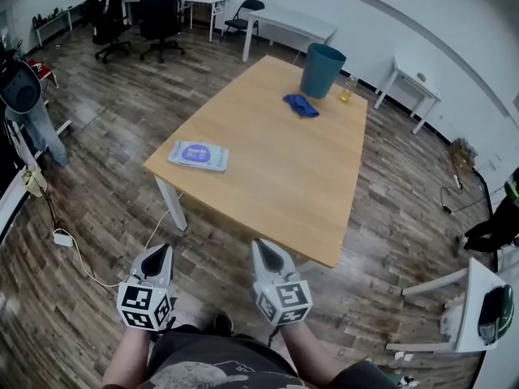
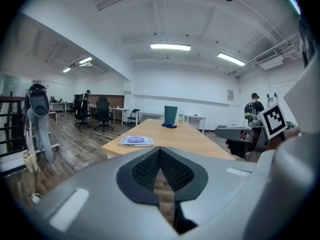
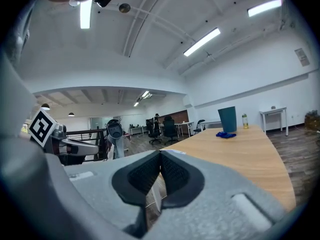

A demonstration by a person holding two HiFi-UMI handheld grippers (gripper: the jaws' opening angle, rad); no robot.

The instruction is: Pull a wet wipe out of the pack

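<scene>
The wet wipe pack [image 1: 199,156] is a flat white pouch with a purple label, lying near the left corner of the wooden table [image 1: 276,177]. In the left gripper view the pack [image 2: 135,141] lies ahead on the tabletop. My left gripper [image 1: 160,255] is held over the floor in front of the table's near edge, jaws shut and empty. My right gripper [image 1: 265,252] hangs beside it, also shut with nothing in it. Both point toward the table, well short of the pack. From the right gripper view, only the pack's near edge peeks over the jaws.
At the table's far end stand a teal bin [image 1: 322,70], a crumpled blue cloth [image 1: 301,104] and a small bottle [image 1: 348,88]. Office chairs [image 1: 158,19] and white desks [image 1: 288,27] fill the back. A cable [image 1: 81,258] trails on the wooden floor at left.
</scene>
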